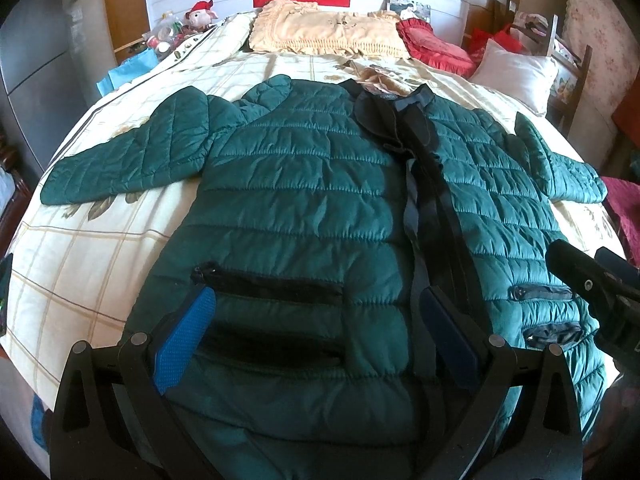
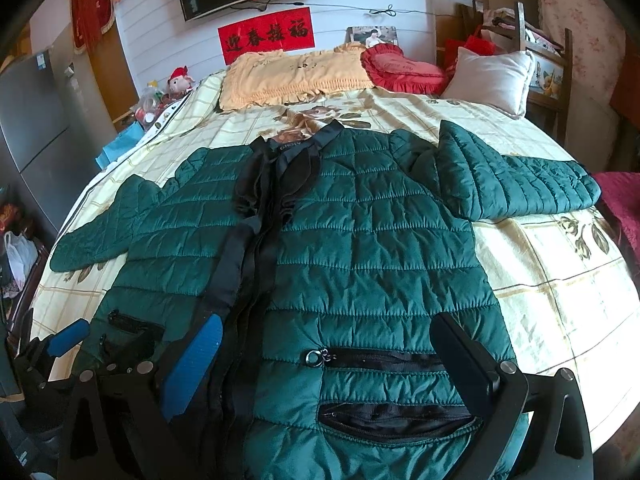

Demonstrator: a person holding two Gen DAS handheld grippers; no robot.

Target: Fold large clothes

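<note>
Tools both gape wide, grasping nothing: the left tool (image 1: pixel 316 320) and right tool (image 2: pixel 328 344) hover over the hem of the green quilted jacket (image 1: pixel 304 200), which lies front-up, sleeves spread, across the checked bed (image 2: pixel 560 280).

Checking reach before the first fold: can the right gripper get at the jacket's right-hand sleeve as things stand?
Probably yes. The right gripper is open over the green quilted jacket, and the sleeve lies uncovered on the bedspread, though it is across the jacket, so a reach is needed.
</note>
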